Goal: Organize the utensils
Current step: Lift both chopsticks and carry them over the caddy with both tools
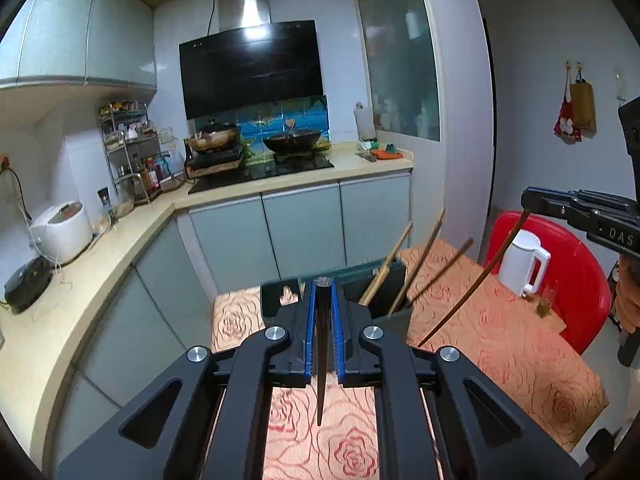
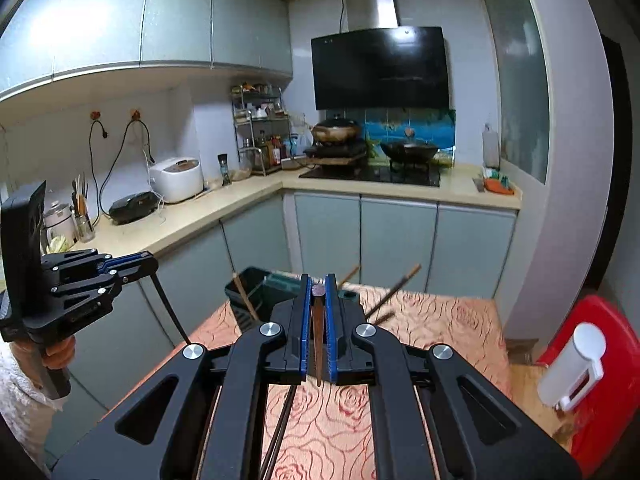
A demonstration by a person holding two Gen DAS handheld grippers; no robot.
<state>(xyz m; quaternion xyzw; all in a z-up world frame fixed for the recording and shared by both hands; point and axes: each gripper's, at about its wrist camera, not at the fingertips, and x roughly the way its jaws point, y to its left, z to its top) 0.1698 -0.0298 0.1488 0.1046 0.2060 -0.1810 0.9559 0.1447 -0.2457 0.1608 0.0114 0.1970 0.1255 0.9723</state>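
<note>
Left wrist view: dark chopstick (image 1: 321, 360) clamped between blue pads of left gripper (image 1: 323, 286), jaws shut tight on it, tip hanging down over rose-patterned tablecloth (image 1: 500, 320). Just beyond, dark green utensil holder (image 1: 394, 292) on the table, three wooden chopsticks (image 1: 386, 268) leaning out of its compartments toward the right. At right edge, right gripper (image 1: 527, 200) seen from the side, white letters "DAS" readable on its body, the rest cut off; jaws closed on a brown chopstick (image 1: 476, 280) slanting down and left, lower end above the cloth. White kettle (image 1: 522, 262) farther right on the table, red chair (image 1: 580, 280) behind it.

Right wrist view: brown chopstick (image 2: 318, 340) pinched between blue pads of right gripper (image 2: 318, 280), jaws shut on it. At left, left gripper (image 2: 150, 266) held by a hand (image 2: 58, 354) in a white fluffy sleeve (image 2: 16, 392), dark chopstick (image 2: 170, 308) hanging from closed jaws, clear of the table. Utensil holder (image 2: 248, 296) ahead on the cloth (image 2: 440, 320), one chopstick standing in its left compartment. Two loose dark chopsticks (image 2: 280, 428) lying on the cloth beneath the gripper. No other legible writing.
</note>
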